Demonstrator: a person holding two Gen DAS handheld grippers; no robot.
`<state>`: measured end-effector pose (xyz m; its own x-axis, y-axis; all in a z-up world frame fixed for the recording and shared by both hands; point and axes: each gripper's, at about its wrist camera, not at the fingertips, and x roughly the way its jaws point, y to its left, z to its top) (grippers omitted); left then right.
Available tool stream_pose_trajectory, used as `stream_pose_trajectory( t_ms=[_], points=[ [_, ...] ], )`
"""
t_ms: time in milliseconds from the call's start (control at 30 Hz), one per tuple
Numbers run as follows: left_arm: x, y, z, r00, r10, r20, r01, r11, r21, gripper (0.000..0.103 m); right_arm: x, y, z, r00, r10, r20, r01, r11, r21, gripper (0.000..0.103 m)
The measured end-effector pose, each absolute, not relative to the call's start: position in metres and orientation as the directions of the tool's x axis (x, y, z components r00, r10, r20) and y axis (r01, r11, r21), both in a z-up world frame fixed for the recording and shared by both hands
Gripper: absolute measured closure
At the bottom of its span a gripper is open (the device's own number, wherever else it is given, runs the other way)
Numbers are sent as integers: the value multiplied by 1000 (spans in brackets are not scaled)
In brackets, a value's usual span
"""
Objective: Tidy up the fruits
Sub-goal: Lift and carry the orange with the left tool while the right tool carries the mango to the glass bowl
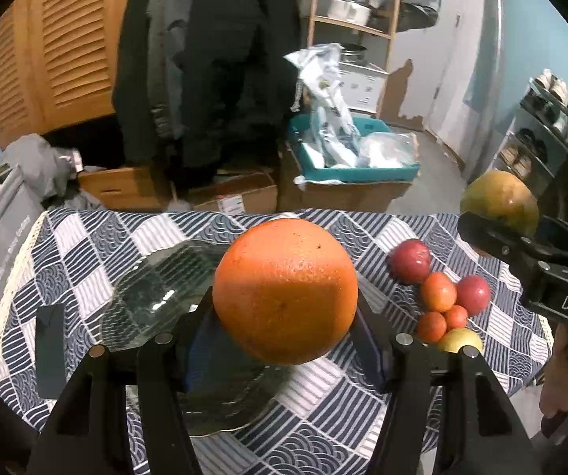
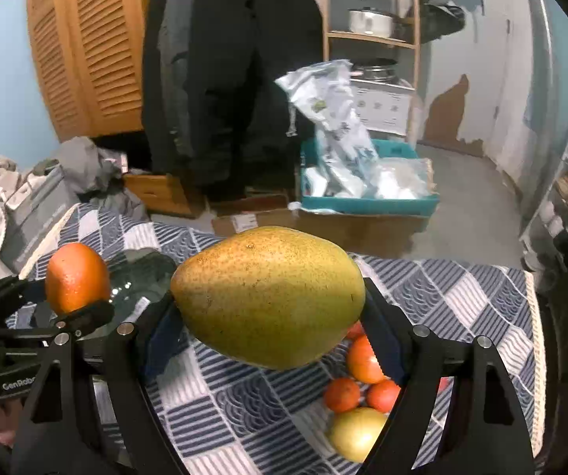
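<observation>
My left gripper [image 1: 284, 308] is shut on a large orange [image 1: 285, 291] and holds it above a clear glass plate [image 1: 153, 297] on the checked tablecloth. My right gripper [image 2: 272, 316] is shut on a yellow-green mango [image 2: 268, 297], held above the table. The mango also shows in the left wrist view [image 1: 499, 200], the orange in the right wrist view [image 2: 76, 277]. A pile of small fruits lies on the cloth: two red plums [image 1: 410, 260], several small oranges [image 1: 438, 291] and a yellow fruit [image 1: 460, 340].
The round table with a blue-white cloth [image 1: 86, 237] has its far edge just beyond the plate. Cardboard boxes [image 1: 236, 196], a teal tray with bags [image 1: 355, 158] and hanging coats [image 1: 213, 59] stand behind it. A shoe rack [image 1: 541, 126] is at the right.
</observation>
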<state>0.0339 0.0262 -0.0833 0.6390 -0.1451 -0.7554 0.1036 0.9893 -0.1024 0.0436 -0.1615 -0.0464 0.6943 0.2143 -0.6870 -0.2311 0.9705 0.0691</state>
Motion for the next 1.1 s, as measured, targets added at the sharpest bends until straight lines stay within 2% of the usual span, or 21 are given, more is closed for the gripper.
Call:
stream_pose_trajectory(
  t_ms=[433,1100],
  points=[
    [37,88,-105,614,-78,-785,-11,994,-107,39,71,-90,-69,611,296,-734,-328,939,106,21],
    [50,144,-184,453,-28,-891,-120,989,-92,39,99,-5,-160,384,314,-868,-455,883,118,21]
  ],
)
